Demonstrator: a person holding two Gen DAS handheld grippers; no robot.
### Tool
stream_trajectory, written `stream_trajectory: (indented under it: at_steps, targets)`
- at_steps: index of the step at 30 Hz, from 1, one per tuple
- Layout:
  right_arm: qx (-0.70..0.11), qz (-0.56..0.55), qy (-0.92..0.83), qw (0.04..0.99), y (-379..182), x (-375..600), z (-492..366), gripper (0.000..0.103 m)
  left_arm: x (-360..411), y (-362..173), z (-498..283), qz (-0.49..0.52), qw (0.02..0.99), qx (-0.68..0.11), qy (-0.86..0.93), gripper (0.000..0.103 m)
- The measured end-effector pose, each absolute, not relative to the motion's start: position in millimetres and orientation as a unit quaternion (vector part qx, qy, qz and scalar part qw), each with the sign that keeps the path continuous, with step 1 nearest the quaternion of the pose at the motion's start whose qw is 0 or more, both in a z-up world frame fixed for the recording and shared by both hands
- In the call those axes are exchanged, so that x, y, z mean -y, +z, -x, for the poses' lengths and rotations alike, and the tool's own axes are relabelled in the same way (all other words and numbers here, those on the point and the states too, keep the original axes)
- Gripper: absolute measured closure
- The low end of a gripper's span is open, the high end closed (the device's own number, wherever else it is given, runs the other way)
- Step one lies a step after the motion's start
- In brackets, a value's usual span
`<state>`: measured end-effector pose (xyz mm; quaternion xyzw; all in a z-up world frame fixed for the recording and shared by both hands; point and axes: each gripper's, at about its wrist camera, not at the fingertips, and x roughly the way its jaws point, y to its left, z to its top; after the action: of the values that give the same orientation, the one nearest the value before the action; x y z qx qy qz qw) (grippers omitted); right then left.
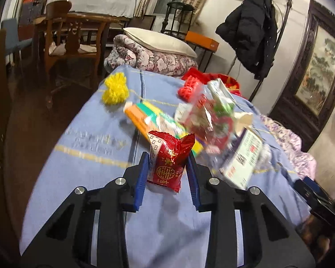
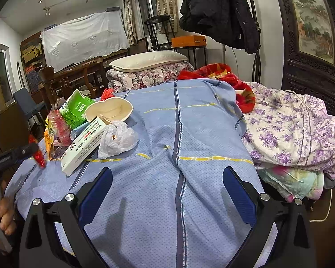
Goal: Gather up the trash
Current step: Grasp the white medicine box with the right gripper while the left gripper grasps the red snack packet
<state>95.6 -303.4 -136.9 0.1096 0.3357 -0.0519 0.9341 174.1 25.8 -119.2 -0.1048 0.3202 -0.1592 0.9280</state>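
Note:
My left gripper (image 1: 168, 159) is shut on a red foil snack wrapper (image 1: 169, 169) and holds it just above the blue blanket (image 1: 82, 156). Behind it lies a heap of trash: an orange and green packet (image 1: 145, 118), a clear red-printed wrapper (image 1: 203, 116) and a white medicine box (image 1: 243, 158). The right wrist view shows the same heap at the left: the medicine box (image 2: 84, 143), a crumpled white plastic bag (image 2: 118, 139), a cream paper bowl (image 2: 110, 110) and a green packet (image 2: 77, 109). My right gripper (image 2: 167, 172) is open over bare blanket (image 2: 201, 122), holding nothing.
A yellow pompom (image 1: 115, 88) and a red one (image 1: 188, 87) lie further back on the bed. A pillow on a folded floral quilt (image 2: 149, 76), a red blanket (image 2: 225, 73) and a purple-flowered quilt (image 2: 290, 129) border the blanket. A wooden chair (image 1: 64, 38) stands at the left.

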Motion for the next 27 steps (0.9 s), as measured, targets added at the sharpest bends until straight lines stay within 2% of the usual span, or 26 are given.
stream_trajectory:
  at_steps: [7,11,13,20,23,24,27]
  targets:
    - [-0.328,-0.096,-0.029,0.939,-130.3,294.1,-94.8,0.006,-16.3,-121.4,-160.1,0.086,0.925,-0.324,-0.177,0.069]
    - [-0.317,-0.125,0.024,0.94,-120.4,283.6,-104.0,0.008,-12.9,-122.6,-162.8,0.08,0.924,-0.327,-0.179,0.068]
    - [-0.341,-0.15,0.079,0.925,-120.5,269.3,-119.6,0.015,-11.8,-123.6,-161.4,0.081,0.925,-0.327,-0.178,0.066]
    - [-0.419,-0.211,0.135,0.872,-140.2,226.3,-174.3,0.027,-8.7,-130.9,-171.2,0.084,0.916,-0.349,-0.179,0.059]
    - [-0.426,-0.218,0.118,0.87,-147.5,220.8,-192.0,0.043,-10.9,-132.8,-173.3,0.088,0.914,-0.354,-0.181,0.055]
    - [-0.426,-0.219,0.116,0.87,-147.8,220.1,-193.8,0.067,-11.9,-133.7,-174.7,0.09,0.912,-0.356,-0.18,0.053]
    - [-0.407,-0.251,0.13,0.868,-141.9,231.1,-185.8,0.075,-14.9,-134.9,-177.7,0.099,0.91,-0.359,-0.184,0.052]
